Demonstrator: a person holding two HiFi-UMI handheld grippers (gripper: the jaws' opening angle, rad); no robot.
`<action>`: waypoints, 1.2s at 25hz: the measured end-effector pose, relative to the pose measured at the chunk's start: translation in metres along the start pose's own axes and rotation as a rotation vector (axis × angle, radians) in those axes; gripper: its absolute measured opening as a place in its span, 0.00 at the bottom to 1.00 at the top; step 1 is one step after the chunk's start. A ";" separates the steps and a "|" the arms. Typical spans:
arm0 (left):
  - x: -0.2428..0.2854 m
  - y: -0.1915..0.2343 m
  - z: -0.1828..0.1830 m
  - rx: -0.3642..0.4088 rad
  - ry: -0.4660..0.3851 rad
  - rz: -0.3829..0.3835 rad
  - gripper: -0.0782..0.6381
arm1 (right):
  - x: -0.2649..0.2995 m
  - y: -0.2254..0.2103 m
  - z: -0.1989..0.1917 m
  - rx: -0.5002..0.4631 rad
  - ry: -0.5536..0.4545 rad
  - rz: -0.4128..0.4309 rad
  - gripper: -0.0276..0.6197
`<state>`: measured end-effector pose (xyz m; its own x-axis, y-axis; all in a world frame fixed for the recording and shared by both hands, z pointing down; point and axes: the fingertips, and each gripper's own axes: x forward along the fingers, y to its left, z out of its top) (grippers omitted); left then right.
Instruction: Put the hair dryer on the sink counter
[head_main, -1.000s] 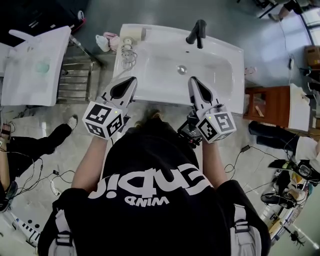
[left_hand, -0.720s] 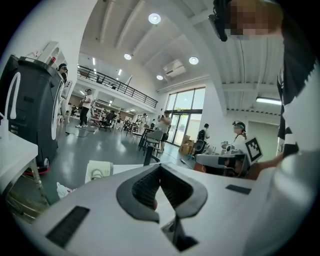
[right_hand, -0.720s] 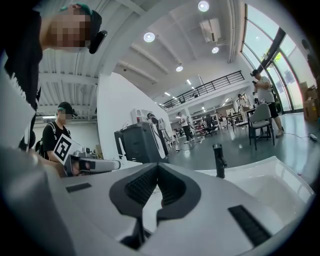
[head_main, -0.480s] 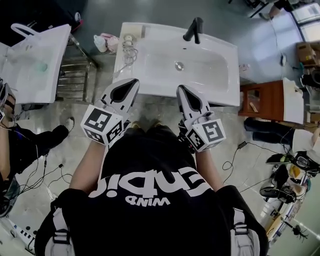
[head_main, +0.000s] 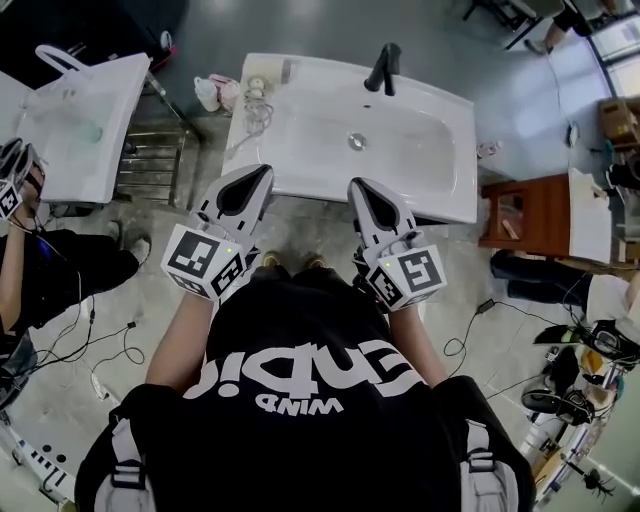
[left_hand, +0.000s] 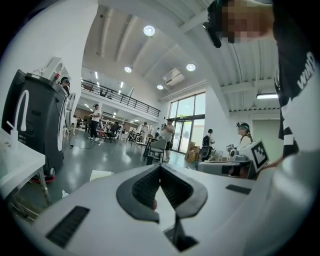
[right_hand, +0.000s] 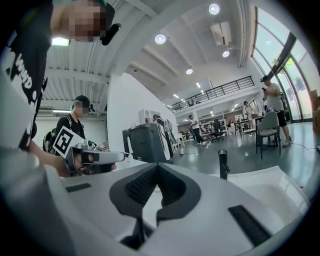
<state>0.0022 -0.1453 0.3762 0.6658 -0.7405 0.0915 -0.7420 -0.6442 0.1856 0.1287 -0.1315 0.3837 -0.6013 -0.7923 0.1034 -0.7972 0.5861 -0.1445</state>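
Both grippers have backed slightly off the sink (head_main: 452, 150). I read left gripper (head_main: 262, 172) and right gripper (head_main: 355, 185) clenched, empty. The hair dryer (head_main: 256, 90) lies on the counter's left end, well ahead of both jaws.

White rectangular counter (head_main: 455, 190), seen from above, set on a grey floor (head_main: 500, 60). Sunk into its middle and right, a wide basin (head_main: 410, 165) with a round drain (head_main: 357, 141). At the back edge, a little right of centre, a black faucet (head_main: 383, 68). On the flat left end, near the back corner, a pale hair dryer (head_main: 256, 88), with its cord (head_main: 259, 116) coiled loosely just in front, beside the basin. Lower left on the floor, loose cables (head_main: 100, 345).
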 end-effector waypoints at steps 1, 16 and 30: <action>0.001 -0.001 0.000 0.009 -0.010 0.006 0.13 | -0.001 -0.002 -0.001 -0.005 -0.002 0.002 0.07; 0.003 -0.005 -0.005 0.022 -0.027 0.072 0.13 | -0.010 -0.013 0.000 -0.004 -0.038 0.004 0.07; 0.006 -0.006 -0.008 0.007 -0.024 0.084 0.13 | -0.012 -0.019 0.000 0.004 -0.045 -0.004 0.07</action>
<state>0.0114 -0.1439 0.3831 0.5992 -0.7963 0.0828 -0.7957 -0.5809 0.1714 0.1510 -0.1332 0.3855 -0.5952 -0.8013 0.0599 -0.7992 0.5825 -0.1481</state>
